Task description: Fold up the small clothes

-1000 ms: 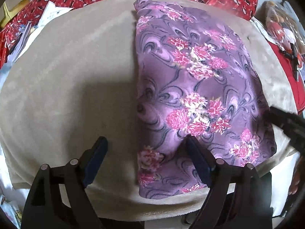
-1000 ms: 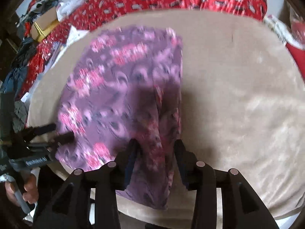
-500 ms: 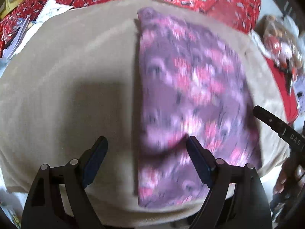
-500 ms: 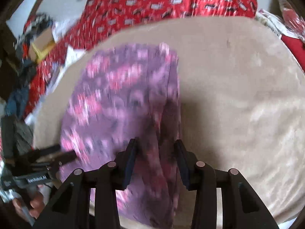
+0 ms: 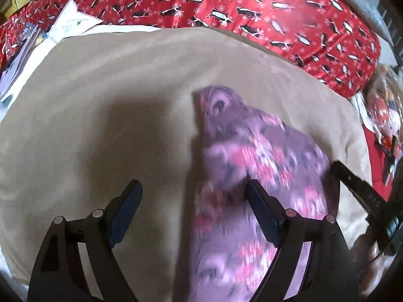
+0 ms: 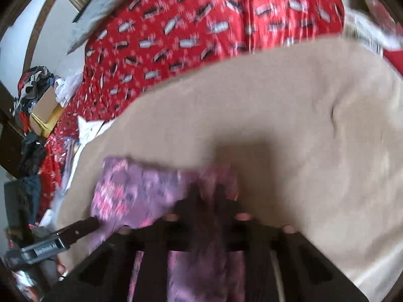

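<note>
A purple garment with pink flowers (image 5: 254, 166) lies bunched on the beige blanket (image 5: 100, 105), blurred by motion. My left gripper (image 5: 194, 198) is open; its right finger (image 5: 262, 211) rests against the cloth, the left finger over bare blanket. In the right wrist view my right gripper (image 6: 209, 196) is shut on a fold of the garment (image 6: 141, 191), which hangs down between the fingers. The right gripper also shows at the right edge of the left wrist view (image 5: 362, 196). The left gripper's finger shows in the right wrist view (image 6: 75, 229).
A red patterned bedspread (image 5: 226, 5) lies behind the blanket. Papers (image 5: 68, 22) sit at the far left. A cardboard box and clothes (image 6: 40, 105) are piled at the left. Packaged items (image 5: 385, 115) lie at the right.
The right gripper closed on the garment and pulled it toward the near edge. The flat cloth is now bunched and much shorter. The left gripper stayed open.
</note>
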A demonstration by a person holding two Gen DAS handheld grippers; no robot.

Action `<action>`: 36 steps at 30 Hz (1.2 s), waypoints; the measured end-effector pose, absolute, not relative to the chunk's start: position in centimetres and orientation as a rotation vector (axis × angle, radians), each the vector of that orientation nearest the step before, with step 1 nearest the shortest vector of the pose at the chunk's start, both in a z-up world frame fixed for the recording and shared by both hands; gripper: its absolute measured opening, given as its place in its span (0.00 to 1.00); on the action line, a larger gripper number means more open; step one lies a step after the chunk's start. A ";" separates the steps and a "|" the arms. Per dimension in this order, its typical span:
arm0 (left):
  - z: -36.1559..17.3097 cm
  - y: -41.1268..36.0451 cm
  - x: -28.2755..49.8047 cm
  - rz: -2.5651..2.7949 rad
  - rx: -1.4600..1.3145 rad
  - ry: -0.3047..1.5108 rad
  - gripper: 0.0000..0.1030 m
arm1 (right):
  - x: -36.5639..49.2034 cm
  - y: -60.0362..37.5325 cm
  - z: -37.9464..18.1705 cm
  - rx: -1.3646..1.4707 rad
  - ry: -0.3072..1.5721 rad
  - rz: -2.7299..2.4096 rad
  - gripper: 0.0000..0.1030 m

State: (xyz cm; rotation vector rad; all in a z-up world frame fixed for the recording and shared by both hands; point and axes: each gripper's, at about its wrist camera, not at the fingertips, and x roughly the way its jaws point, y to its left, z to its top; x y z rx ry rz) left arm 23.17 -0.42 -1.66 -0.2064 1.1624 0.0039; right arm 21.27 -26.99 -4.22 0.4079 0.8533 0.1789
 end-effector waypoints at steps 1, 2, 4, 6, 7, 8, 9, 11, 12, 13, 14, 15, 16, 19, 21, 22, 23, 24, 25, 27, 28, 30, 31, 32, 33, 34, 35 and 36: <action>-2.6 -0.5 23.9 0.013 -0.212 1.177 0.89 | 22.0 -27.4 -4.8 0.411 0.877 0.146 0.11; -3.1 -0.5 24.3 0.017 -0.211 1.185 0.94 | 22.8 -27.6 -5.8 0.405 0.921 0.118 0.15; -3.4 -0.4 24.7 0.010 -0.216 1.192 0.95 | 23.2 -28.4 -6.7 0.414 0.950 0.106 0.25; -2.5 -0.1 24.2 -0.007 -0.209 1.180 0.95 | 22.4 -28.6 -5.5 0.396 0.903 0.096 0.26; -2.0 0.0 23.9 -0.011 -0.208 1.171 0.95 | 21.8 -28.4 -4.6 0.370 0.873 0.113 0.27; -1.5 0.1 23.2 -0.017 -0.216 1.149 0.95 | 21.0 -28.1 -3.7 0.358 0.835 0.164 0.28; -1.2 0.3 22.6 -0.021 -0.224 1.129 0.95 | 20.2 -27.6 -2.9 0.352 0.799 0.221 0.29; -1.6 0.0 21.8 -0.016 -0.222 1.126 0.95 | 19.1 -26.3 -2.6 0.323 0.788 0.287 0.29; -2.3 -0.3 21.6 -0.014 -0.208 1.152 0.95 | 18.7 -25.5 -3.3 0.278 0.810 0.301 0.28; -3.1 -0.7 21.6 -0.015 -0.186 1.190 0.95 | 18.9 -24.6 -4.1 0.223 0.845 0.294 0.27; -3.4 -0.9 21.2 -0.021 -0.171 1.221 0.95 | 19.2 -23.3 -5.8 0.113 0.928 0.259 0.27; -3.0 -1.0 20.4 -0.025 -0.164 1.220 0.95 | 18.8 -22.7 -6.0 0.059 0.919 0.246 0.27; -2.4 -1.0 19.5 -0.032 -0.154 1.200 0.95 | 18.0 -22.2 -5.2 0.009 0.880 0.236 0.29; -1.1 -1.3 16.2 -0.041 -0.082 1.129 0.95 | 16.1 -21.8 -3.4 0.007 0.885 0.286 0.33; -2.0 -1.9 14.7 -0.051 -0.041 1.141 0.95 | 14.1 -21.9 -3.6 0.016 0.910 0.343 0.47; -2.8 -2.2 14.4 -0.048 -0.017 1.169 0.95 | 13.5 -22.0 -4.3 -0.007 0.932 0.334 0.48; -3.8 -2.5 14.0 -0.044 0.000 1.200 0.95 | 12.8 -21.7 -5.8 -0.079 0.993 0.294 0.48; -4.1 -2.4 13.5 -0.043 -0.012 1.206 0.95 | 12.4 -21.8 -6.5 -0.108 1.012 0.276 0.48; -3.8 -2.0 12.7 -0.040 -0.042 1.192 0.95 | 11.7 -22.2 -6.4 -0.096 1.003 0.270 0.48; -3.1 -1.8 11.8 -0.047 -0.045 1.187 0.95 | 10.7 -22.7 -5.6 -0.082 1.025 0.249 0.50; -2.7 -1.8 11.3 -0.044 -0.028 1.180 0.95 | 9.9 -22.9 -5.0 -0.105 1.041 0.235 0.50; -1.8 -1.8 9.7 -0.032 0.004 1.137 0.95 | 8.4 -23.0 -4.1 -0.174 1.037 0.227 0.51; -1.4 -1.9 8.7 -0.028 0.013 1.112 0.95 | 7.2 -23.0 -3.4 -0.219 1.026 0.223 0.56; -1.1 -2.0 7.6 -0.029 0.023 1.085 0.95 | 6.2 -23.0 -3.0 -0.241 1.016 0.222 0.62; -1.0 -2.1 6.9 -0.030 0.033 1.070 0.95 | 5.2 -23.1 -2.6 -0.250 1.003 0.221 0.73; -0.9 -2.3 6.1 -0.031 0.046 1.059 0.95 | 3.9 -23.2 -2.2 -0.247 0.988 0.219 0.82; -0.9 -2.4 5.5 -0.034 0.065 1.047 0.95 | 3.3 -23.4 -2.1 -0.242 0.977 0.218 0.84; -0.9 -2.6 5.0 -0.036 0.081 1.038 0.95 | 2.2 -23.6 -2.0 -0.236 0.962 0.216 0.85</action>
